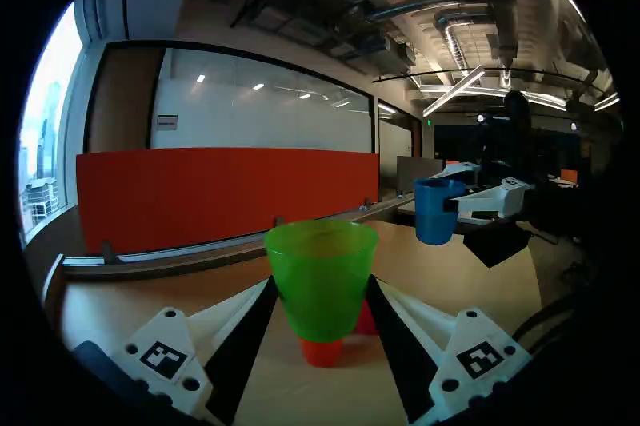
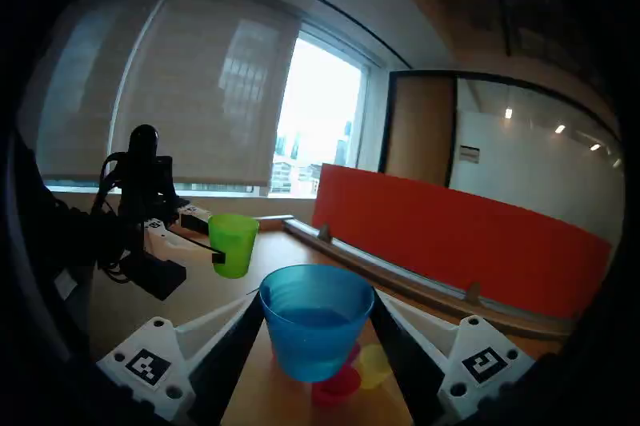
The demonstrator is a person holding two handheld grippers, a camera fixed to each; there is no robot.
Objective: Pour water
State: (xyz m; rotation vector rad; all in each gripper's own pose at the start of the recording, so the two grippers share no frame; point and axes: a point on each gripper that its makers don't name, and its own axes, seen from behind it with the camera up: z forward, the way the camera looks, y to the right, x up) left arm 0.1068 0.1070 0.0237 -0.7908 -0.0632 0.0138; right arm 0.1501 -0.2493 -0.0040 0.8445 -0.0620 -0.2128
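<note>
My left gripper (image 1: 322,288) is shut on a translucent green cup (image 1: 322,278), held upright above the wooden table (image 1: 448,274). In the right gripper view the same green cup (image 2: 232,244) hangs at the left in the far left gripper (image 2: 218,250). My right gripper (image 2: 317,324) is shut on a blue cup (image 2: 315,338), upright, with water showing inside. From the left gripper view the blue cup (image 1: 438,210) floats to the right, a bit farther off, in the right gripper (image 1: 450,204). The two cups are apart.
Small cups stand on the table under the grippers: an orange one (image 1: 322,351), a red one (image 2: 338,386) and a yellow one (image 2: 374,364). A red partition (image 1: 224,190) runs along the table's far edge. A person's dark sleeve (image 2: 56,242) is at the left.
</note>
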